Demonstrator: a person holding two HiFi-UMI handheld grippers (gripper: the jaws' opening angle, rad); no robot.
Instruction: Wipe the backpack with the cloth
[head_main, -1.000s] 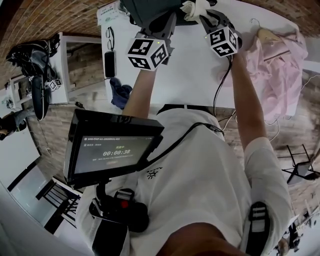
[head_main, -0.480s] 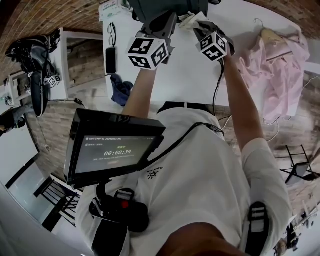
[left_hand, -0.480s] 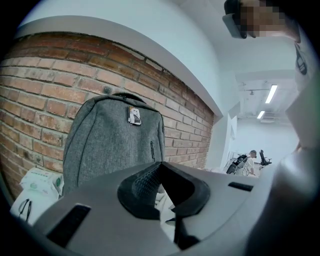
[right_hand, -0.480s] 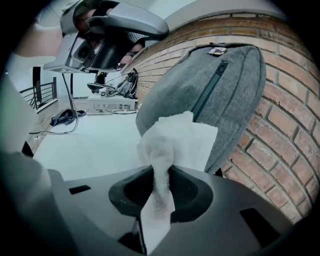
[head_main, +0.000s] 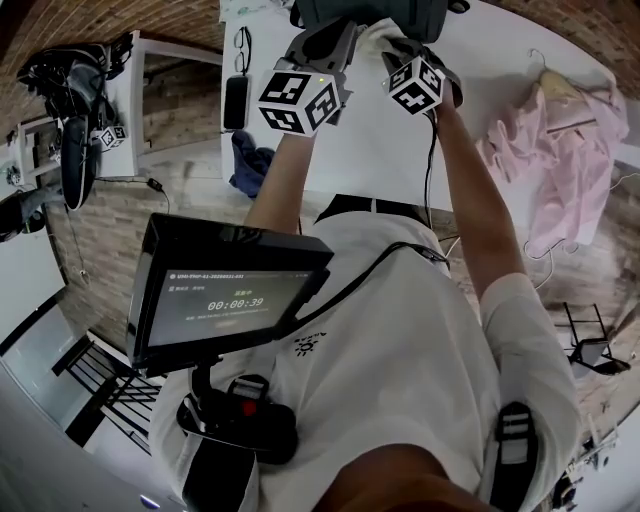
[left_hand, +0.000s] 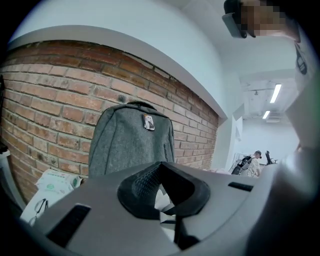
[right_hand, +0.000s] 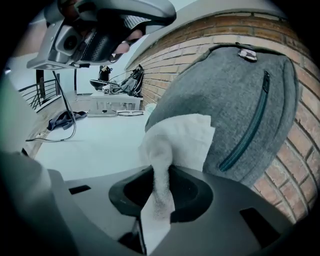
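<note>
A grey backpack (left_hand: 132, 140) stands upright against the brick wall at the table's far edge, its teal side zipper facing the right gripper view (right_hand: 240, 110). In the head view only the backpack's lower part (head_main: 365, 10) shows at the top edge. My right gripper (right_hand: 160, 197) is shut on a white cloth (right_hand: 180, 140), which sticks up from the jaws just short of the backpack's side. My left gripper (left_hand: 170, 200) is shut with nothing in it and points at the backpack's front from a short way off. Both marker cubes sit side by side in front of the backpack.
On the white table (head_main: 370, 150), glasses (head_main: 245, 40) and a dark phone (head_main: 236, 100) lie at the left, and a dark blue rag (head_main: 250, 160) hangs over the near left edge. A pink shirt on a hanger (head_main: 545, 170) lies at the right. A tissue pack (left_hand: 55, 182) sits left of the backpack.
My right gripper has carried the cloth left and down, closer to the backpack and the left gripper. The left gripper has edged toward the backpack.
</note>
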